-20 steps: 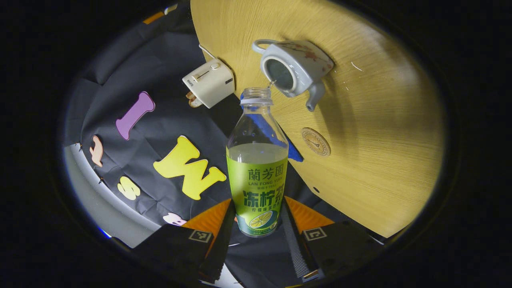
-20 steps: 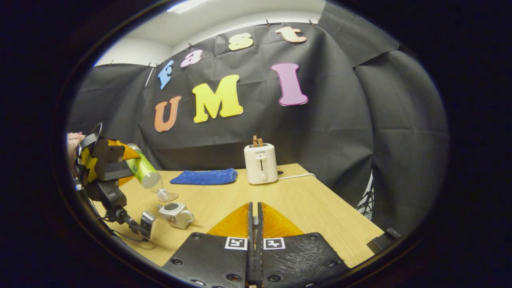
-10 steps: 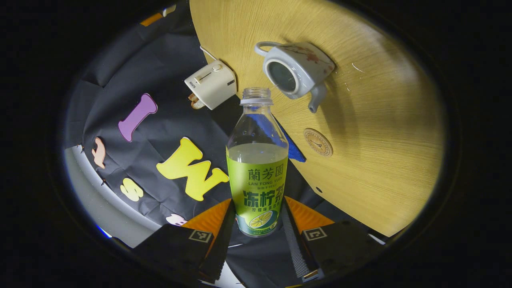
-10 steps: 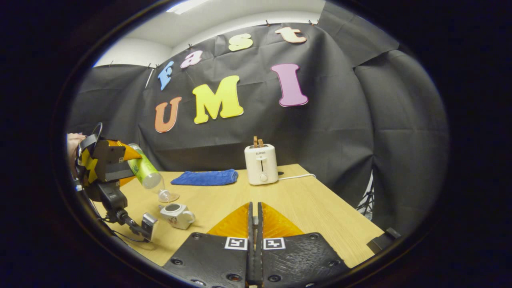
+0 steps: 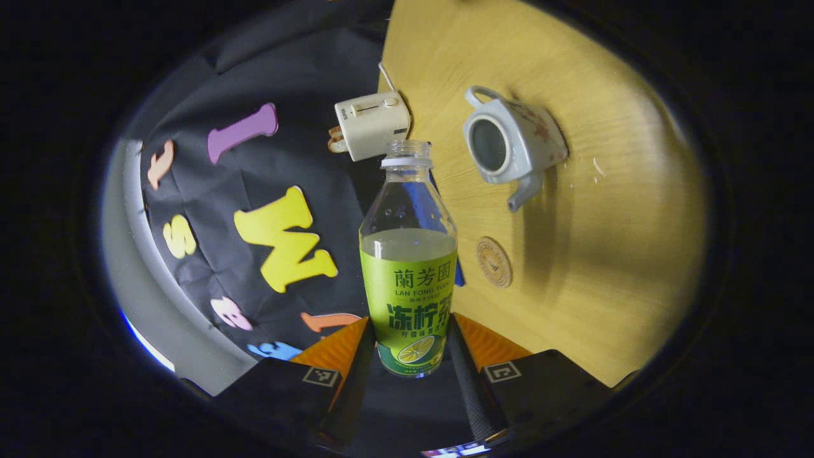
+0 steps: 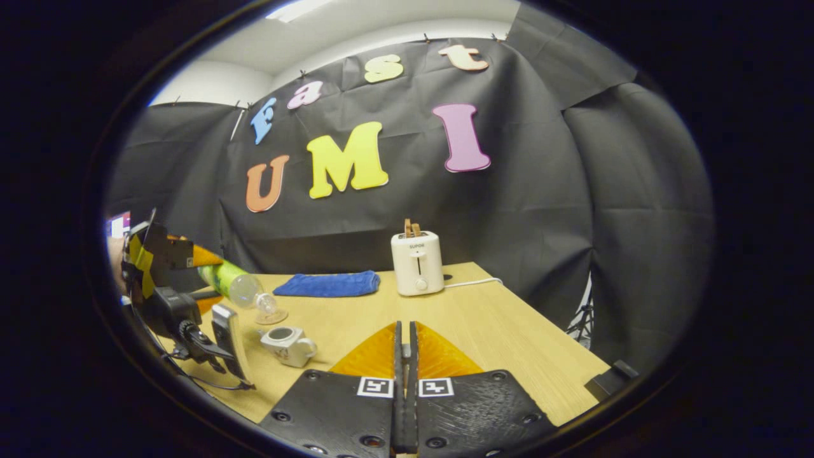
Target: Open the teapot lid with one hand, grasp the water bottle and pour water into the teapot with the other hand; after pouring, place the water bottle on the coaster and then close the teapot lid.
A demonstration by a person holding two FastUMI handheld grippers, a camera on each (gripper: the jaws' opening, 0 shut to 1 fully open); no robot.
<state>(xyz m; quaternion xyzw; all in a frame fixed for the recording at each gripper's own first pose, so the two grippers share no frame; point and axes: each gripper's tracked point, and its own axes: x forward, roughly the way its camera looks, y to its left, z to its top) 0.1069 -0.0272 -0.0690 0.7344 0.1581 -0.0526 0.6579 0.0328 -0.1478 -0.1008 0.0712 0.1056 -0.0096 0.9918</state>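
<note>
- Teapot (image 5: 512, 143) sits lidless on the table's (image 6: 496, 331) near left side.
- Left gripper (image 5: 410, 356) clamps the water bottle (image 5: 409, 267), tilted beside it; pouring looks finished.
- Right gripper (image 6: 404, 356) is pinched closed; whether it holds the lid, I cannot tell.
- Coaster (image 5: 494, 262) bare; bottle and lid remain.

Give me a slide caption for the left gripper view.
Left tongs hold an uncapped water bottle above the table, near the open teapot and coaster.

The left claw (image 5: 410, 356) grips the uncapped water bottle (image 5: 408, 280), tilted beside the open teapot (image 5: 512, 143) and coaster (image 5: 494, 262) on the desk (image 5: 610, 254).
</note>
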